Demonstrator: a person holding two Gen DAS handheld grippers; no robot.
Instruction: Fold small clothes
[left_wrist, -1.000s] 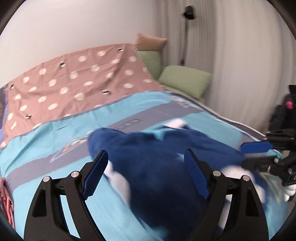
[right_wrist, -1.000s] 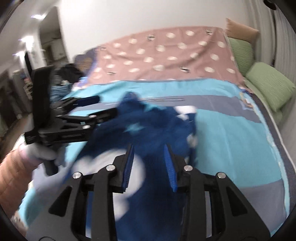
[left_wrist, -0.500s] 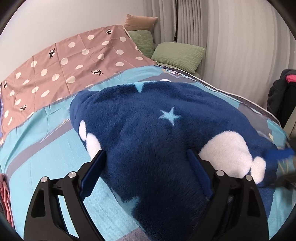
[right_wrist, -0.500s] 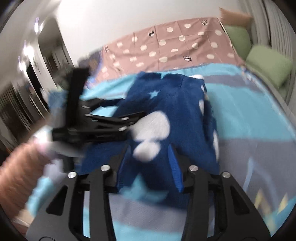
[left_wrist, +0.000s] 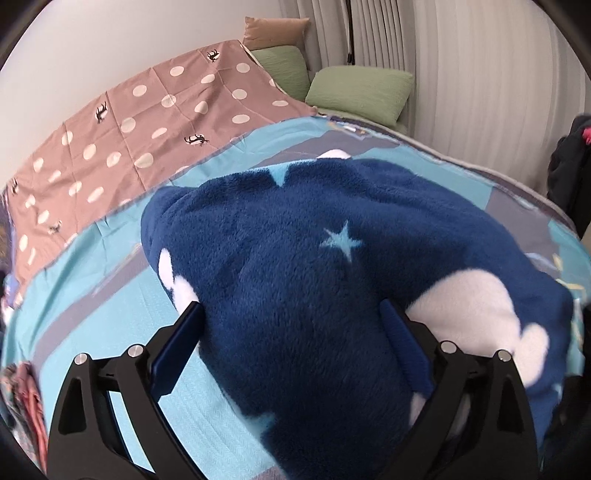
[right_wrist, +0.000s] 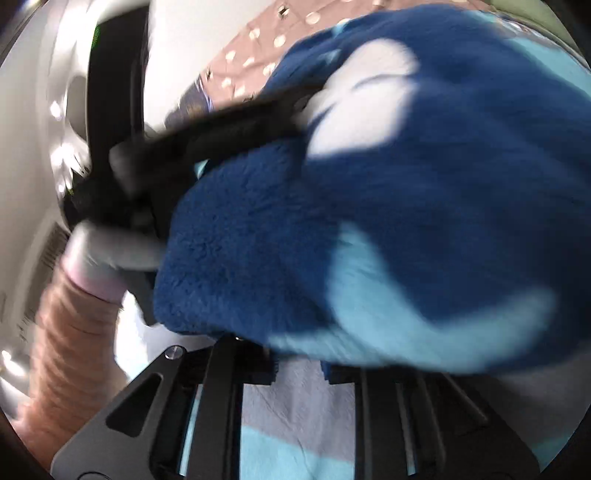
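Note:
A dark blue fleece garment (left_wrist: 295, 258) with white patches and a pale star lies heaped on the turquoise bed cover (left_wrist: 110, 295). My left gripper (left_wrist: 291, 332) straddles its near end with the jaws opening wide. The fleece bulges between them, and the pads do not pinch it. The right wrist view is blurred. There the garment (right_wrist: 406, 203) fills the frame and its near edge drapes over the tips of my right gripper (right_wrist: 297, 363), whose jaws are closing. Grey sheet shows in the narrow gap, and the tips are hidden. The left gripper (right_wrist: 207, 147) appears there too, held by a gloved hand (right_wrist: 110, 254).
A brown polka-dot sheet (left_wrist: 147, 110) covers the far part of the bed, with green pillows (left_wrist: 358, 92) by the curtain. Dark clothes (left_wrist: 569, 166) hang at the right edge. A pink garment (left_wrist: 26, 387) lies at the bed's near left.
The garment has come down from the air onto the bed and lies spread. Both grippers sank with it. The left jaws widened; the right jaws narrowed and rolled close to the near edge.

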